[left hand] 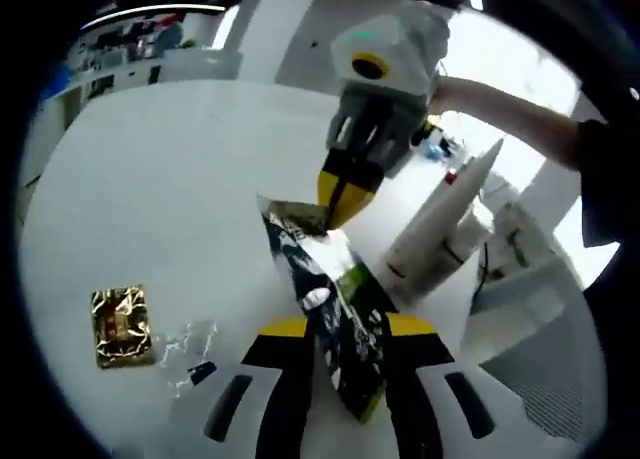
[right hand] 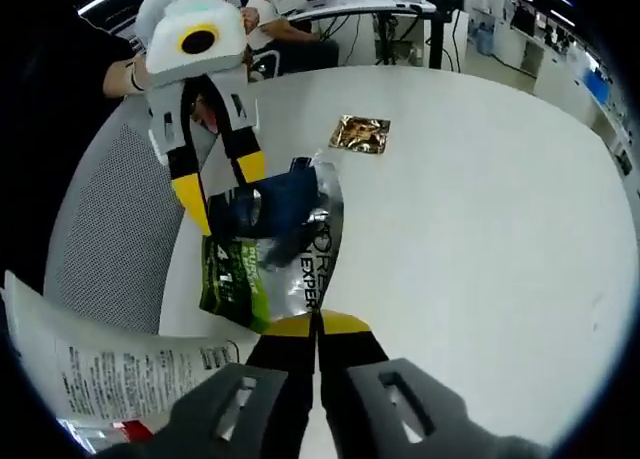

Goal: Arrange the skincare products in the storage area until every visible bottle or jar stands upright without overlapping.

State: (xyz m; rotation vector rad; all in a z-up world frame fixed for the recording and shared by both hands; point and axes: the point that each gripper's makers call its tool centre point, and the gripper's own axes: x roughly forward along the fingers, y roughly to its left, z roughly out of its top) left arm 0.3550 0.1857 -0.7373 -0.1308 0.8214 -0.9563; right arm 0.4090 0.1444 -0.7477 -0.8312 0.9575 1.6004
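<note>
Jaws of my left gripper (left hand: 345, 329) and right gripper (right hand: 318, 327) both clamp the foil sachet (right hand: 275, 259), held between them above the white table (right hand: 480, 199). Beyond the sachet lies a gold packet (right hand: 360, 133); beside it, a white tube (left hand: 440, 224).

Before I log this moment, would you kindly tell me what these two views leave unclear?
- Foil sachet, right gripper view: printing partly covered by the left hand-held gripper and by creases; full wording unreadable.
- White tube, left gripper view: label too small; in the right gripper view it is cut off by the edge.
- Gold packet: print too small and glary.
- Clear wrapper, left gripper view: contents indistinct.
- Background shelves: blurred.
</note>
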